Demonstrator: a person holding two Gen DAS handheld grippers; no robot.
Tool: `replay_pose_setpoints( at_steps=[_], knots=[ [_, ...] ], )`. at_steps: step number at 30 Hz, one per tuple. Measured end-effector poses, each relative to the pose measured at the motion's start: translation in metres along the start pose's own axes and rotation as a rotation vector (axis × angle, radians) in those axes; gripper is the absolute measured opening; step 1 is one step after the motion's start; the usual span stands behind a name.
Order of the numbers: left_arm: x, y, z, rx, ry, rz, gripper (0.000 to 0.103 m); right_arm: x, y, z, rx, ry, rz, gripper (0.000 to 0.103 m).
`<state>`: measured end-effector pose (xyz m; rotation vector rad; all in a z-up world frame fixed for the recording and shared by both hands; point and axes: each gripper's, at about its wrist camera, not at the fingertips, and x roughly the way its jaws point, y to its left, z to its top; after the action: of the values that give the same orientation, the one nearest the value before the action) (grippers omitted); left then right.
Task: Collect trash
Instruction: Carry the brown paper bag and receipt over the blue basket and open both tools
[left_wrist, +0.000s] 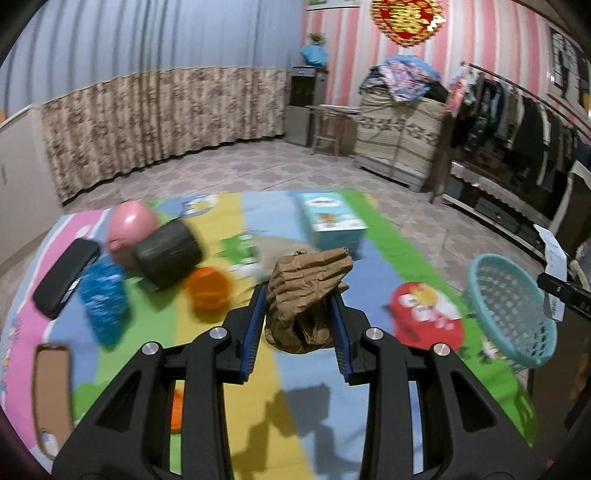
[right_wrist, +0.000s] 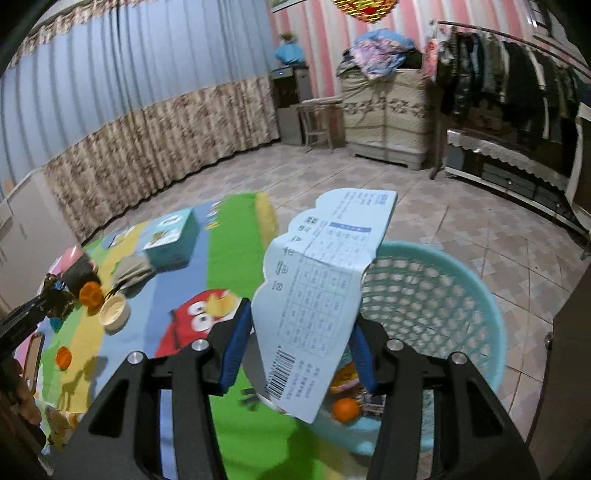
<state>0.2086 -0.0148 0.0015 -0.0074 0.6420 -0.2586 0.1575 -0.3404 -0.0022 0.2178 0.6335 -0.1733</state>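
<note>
**Both claws loaded, basket just ahead**

Black arms and blue pads of the left claw (left_wrist: 298, 325) fill the bottom of the left wrist view, clamped tight on a crumpled brown paper bag (left_wrist: 306, 299) held above the striped cartoon play mat (left_wrist: 258, 387) on the floor. At the right edge sits the round teal plastic lattice basket (left_wrist: 511, 314), well apart from the bag. In the left half of the frame lie a pink ball (left_wrist: 129, 227), a dark cylinder (left_wrist: 168, 251), a blue glittery piece (left_wrist: 105, 302), an orange cap (left_wrist: 207, 288) and a flat black case (left_wrist: 66, 277); a pale blue carton (left_wrist: 330, 218) stands near centre. Its print is too blurred to read.

From the right wrist view, the right claw (right_wrist: 295, 343) stands about half closed, gripping a pale blue printed card with a scalloped edge (right_wrist: 317, 288). The card hangs over the near rim of the basket (right_wrist: 480, 295), where an orange fruit (right_wrist: 345, 410) and some wrappers already lie. A barcode and ruled tables show on the card; the small lettering is illegible.

Judging by this, the step in hand is carrying trash to the basket. Next, the right claw likely needs to come fully over the opening and release; the left must travel across the mat first.
</note>
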Motion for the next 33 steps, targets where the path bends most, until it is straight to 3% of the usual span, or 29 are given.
replay_pose_setpoints(
  at_steps=[9, 17, 33],
  knots=[
    [0.018, -0.088, 0.011, 0.067, -0.011, -0.11, 0.033, -0.006, -0.057, -0.005, 0.067, -0.028, -0.013, 0.05],
    [0.039, -0.158, 0.01, 0.12, -0.002, -0.188, 0.033, 0.003, -0.082, -0.012, 0.103, -0.017, -0.041, 0.05],
    [0.08, -0.249, 0.005, 0.211, 0.044, -0.295, 0.033, 0.005, -0.125, -0.015, 0.192, -0.03, -0.074, 0.05]
  ],
)
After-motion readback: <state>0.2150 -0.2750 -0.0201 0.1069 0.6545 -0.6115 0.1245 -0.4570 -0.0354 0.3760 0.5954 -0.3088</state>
